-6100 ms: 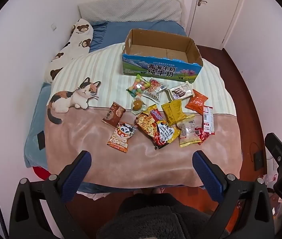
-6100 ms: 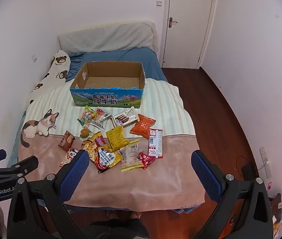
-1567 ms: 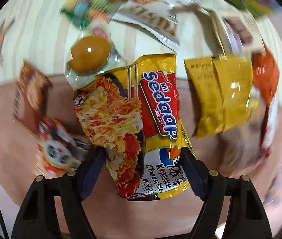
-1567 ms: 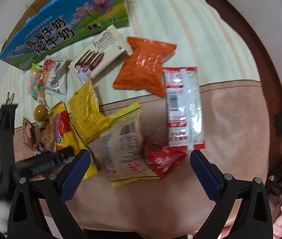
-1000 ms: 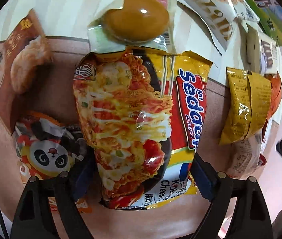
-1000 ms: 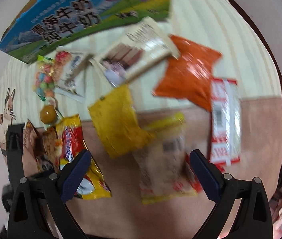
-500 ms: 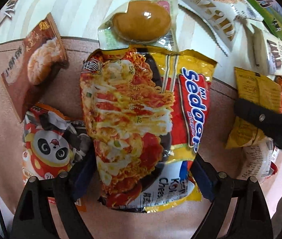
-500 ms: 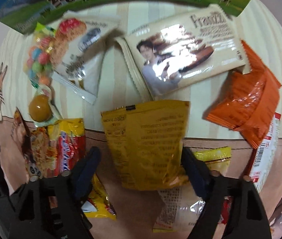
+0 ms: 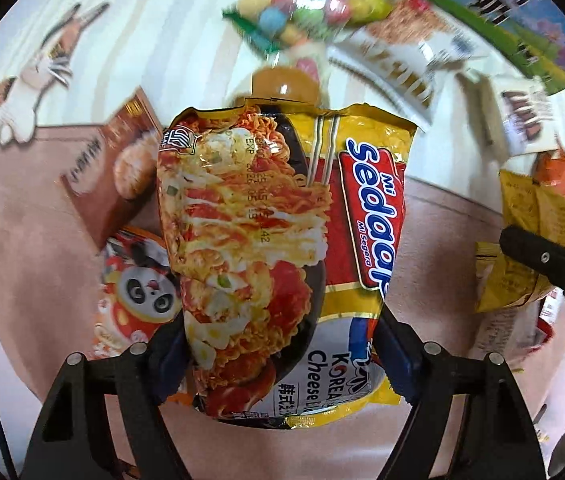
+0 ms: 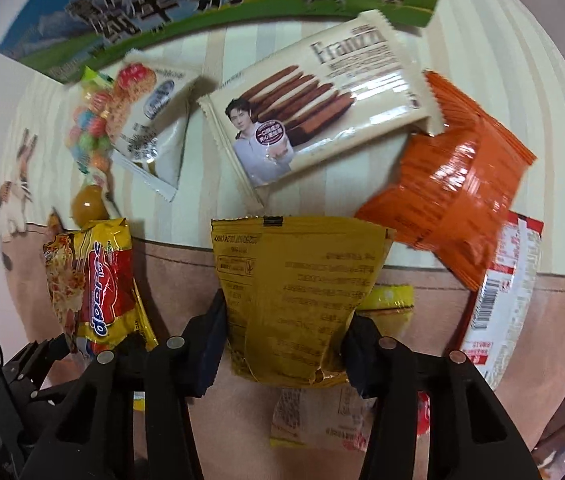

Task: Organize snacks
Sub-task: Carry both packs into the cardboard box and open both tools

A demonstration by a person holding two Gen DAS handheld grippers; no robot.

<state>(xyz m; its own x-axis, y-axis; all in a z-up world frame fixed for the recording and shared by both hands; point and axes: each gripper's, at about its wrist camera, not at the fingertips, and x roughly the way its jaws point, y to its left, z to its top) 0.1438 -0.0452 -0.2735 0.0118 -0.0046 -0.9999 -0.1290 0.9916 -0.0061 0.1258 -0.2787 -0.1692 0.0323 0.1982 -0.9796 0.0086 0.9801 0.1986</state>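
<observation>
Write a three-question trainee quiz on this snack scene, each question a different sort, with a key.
1. True or false: the left gripper has the noodle packet between its fingers.
2. Which packet sits between the right gripper's fingers? A) orange packet B) yellow packet C) biscuit packet
3. Fill in: the biscuit packet lies just in front of the milk ____.

Key: 1 true; 2 B; 3 box.

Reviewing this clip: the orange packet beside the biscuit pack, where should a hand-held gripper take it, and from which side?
Take the orange packet from above, pads across its puffed middle. It lies flat on the blanket, its top corner tucked against the biscuit pack, so the lower right edge looks the freer way in.
</observation>
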